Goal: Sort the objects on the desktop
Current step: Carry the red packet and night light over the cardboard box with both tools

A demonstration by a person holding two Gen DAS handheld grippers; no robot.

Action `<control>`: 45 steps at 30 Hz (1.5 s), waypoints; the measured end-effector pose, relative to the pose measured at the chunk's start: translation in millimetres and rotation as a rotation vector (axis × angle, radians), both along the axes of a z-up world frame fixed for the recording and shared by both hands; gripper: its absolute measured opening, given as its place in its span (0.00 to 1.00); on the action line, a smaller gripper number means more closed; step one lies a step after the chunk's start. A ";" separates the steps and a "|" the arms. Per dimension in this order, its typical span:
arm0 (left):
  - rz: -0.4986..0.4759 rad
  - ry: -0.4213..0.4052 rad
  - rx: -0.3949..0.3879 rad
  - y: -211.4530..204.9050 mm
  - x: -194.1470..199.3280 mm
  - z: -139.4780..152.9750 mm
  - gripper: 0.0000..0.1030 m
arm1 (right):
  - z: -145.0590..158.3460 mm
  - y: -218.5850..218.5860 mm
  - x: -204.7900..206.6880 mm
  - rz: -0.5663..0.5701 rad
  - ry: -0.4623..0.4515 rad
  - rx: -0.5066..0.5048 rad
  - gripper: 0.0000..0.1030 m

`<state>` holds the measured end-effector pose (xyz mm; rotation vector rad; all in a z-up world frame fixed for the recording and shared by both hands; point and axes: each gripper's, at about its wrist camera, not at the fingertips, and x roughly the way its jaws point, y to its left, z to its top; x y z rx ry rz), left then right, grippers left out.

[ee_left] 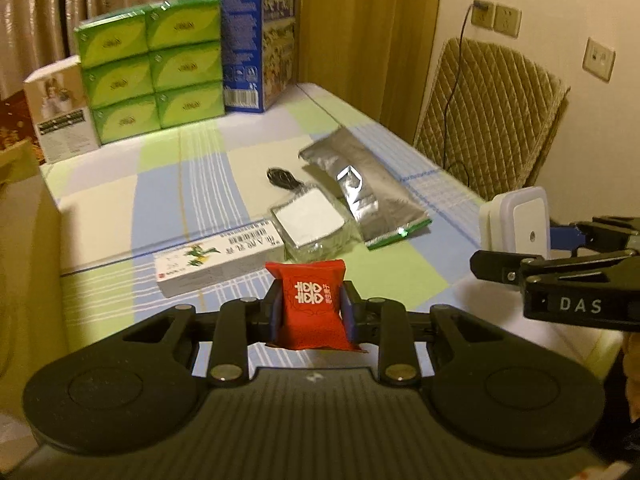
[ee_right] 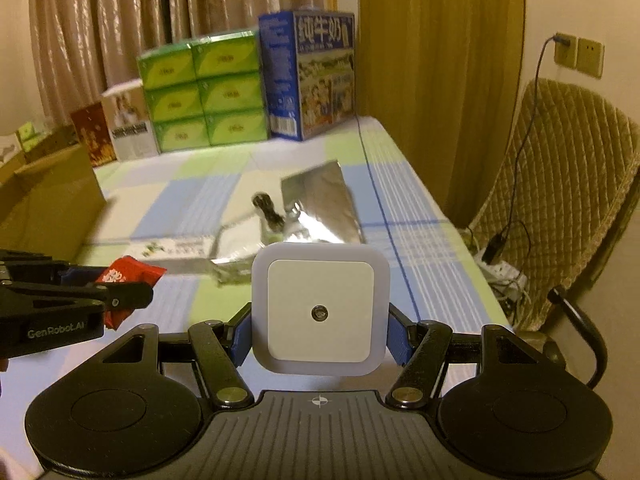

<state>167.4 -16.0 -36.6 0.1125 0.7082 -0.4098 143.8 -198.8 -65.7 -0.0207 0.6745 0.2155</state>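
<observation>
My left gripper [ee_left: 311,306] is shut on a red packet [ee_left: 313,304] with white characters, held above the near edge of the table [ee_left: 120,200]. That red packet [ee_right: 120,276] also shows at the left of the right wrist view. My right gripper [ee_right: 320,316] is shut on a white square night light [ee_right: 320,312], which appears at the right as the night light [ee_left: 520,224]. On the checked cloth lie a long white medicine box [ee_left: 216,260], a clear-wrapped white square item [ee_left: 310,220], a silver foil pouch [ee_left: 360,184] and a black cable bundle [ee_left: 282,178].
Stacked green tissue packs [ee_left: 154,68], a blue milk carton box [ee_left: 260,40] and a white box [ee_left: 60,108] stand at the table's far end. A cardboard box [ee_right: 48,200] sits left. A quilted chair [ee_right: 560,168] and wall sockets [ee_right: 576,56] with a cable are right.
</observation>
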 end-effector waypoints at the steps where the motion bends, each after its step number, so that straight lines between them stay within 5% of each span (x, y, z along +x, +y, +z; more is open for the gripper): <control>1: 0.007 -0.008 -0.005 2.7 -4.8 6.5 0.23 | 5.5 1.9 -3.8 0.005 -0.009 0.005 0.60; 18: 0.140 -0.073 -0.027 65.3 -77.0 70.1 0.23 | 55.9 45.4 -60.5 0.128 -0.092 0.037 0.60; 45: 0.377 -0.103 -0.034 191.9 -128.5 100.3 0.23 | 66.9 163.8 -82.8 0.370 -0.122 0.048 0.60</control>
